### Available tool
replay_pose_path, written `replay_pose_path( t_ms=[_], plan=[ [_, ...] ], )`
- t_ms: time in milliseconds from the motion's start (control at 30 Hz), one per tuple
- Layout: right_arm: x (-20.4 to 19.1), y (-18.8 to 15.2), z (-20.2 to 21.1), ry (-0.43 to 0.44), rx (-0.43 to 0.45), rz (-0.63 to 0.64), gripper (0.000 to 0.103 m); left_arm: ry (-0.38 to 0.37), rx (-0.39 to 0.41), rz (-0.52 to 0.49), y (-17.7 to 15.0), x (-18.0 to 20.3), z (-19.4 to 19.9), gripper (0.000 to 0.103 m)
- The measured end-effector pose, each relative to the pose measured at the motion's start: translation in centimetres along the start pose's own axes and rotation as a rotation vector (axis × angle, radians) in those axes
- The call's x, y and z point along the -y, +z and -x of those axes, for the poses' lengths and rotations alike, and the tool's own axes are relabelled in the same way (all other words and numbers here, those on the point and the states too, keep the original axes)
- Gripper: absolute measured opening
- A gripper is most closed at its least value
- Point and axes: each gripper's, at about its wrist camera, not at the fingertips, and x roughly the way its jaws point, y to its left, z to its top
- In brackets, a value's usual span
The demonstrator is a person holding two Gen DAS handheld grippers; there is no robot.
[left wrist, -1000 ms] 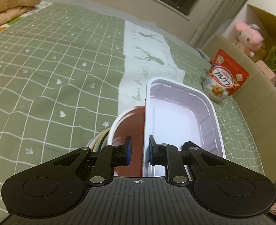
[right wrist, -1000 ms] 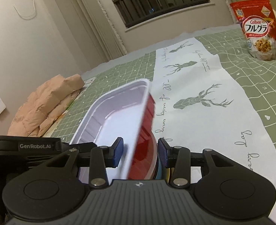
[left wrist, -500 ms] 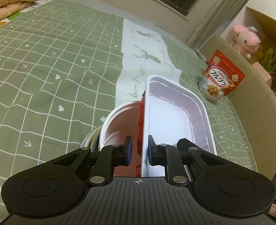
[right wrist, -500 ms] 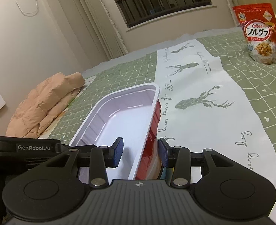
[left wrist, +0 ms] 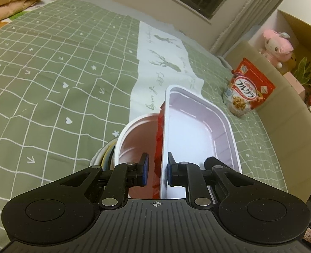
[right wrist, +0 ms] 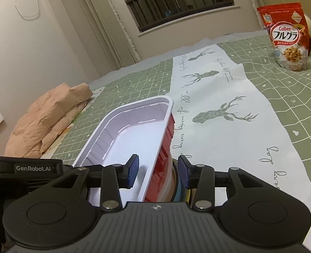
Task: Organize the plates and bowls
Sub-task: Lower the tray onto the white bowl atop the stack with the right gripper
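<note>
A rectangular tray (left wrist: pixel 197 135), white inside and red outside, rests on a round white bowl (left wrist: pixel 134 139) that sits on a stack of plates (left wrist: pixel 104 158). My left gripper (left wrist: pixel 156 171) straddles the tray's left wall, its pads a little apart from it. In the right wrist view my right gripper (right wrist: pixel 158 171) stands open around the tray's (right wrist: pixel 132 139) right wall and the stacked dishes (right wrist: pixel 177 187) below. The tray lies nearly level on the bowl.
The dishes sit on a green checked cloth (left wrist: pixel 50 80) with a white deer runner (right wrist: pixel 218 113). A red cereal bag (left wrist: pixel 246 90) stands at the right. A folded peach quilt (right wrist: pixel 48 122) lies at the far left. A pink plush (left wrist: pixel 276 46) sits on the beige headboard.
The tray has tipped down from a steep tilt to lie nearly flat on the bowl. My left gripper's pads have parted slightly from its wall. The right gripper has stayed open.
</note>
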Motion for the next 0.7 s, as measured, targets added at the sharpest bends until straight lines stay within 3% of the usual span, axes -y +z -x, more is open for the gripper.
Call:
replay_pose_path(
  t_ms=[333, 700],
  plan=[
    [0.0, 0.4, 0.5, 0.026, 0.002, -0.017, 0.042, -0.031, -0.009, -0.023, 0.3, 1.0, 0.2, 0.019],
    [-1.5, 0.0, 0.0, 0.053, -0.011, 0.012, 0.042, -0.006, 0.003, -0.007, 0.2, -0.1, 0.9, 0.019]
  ],
)
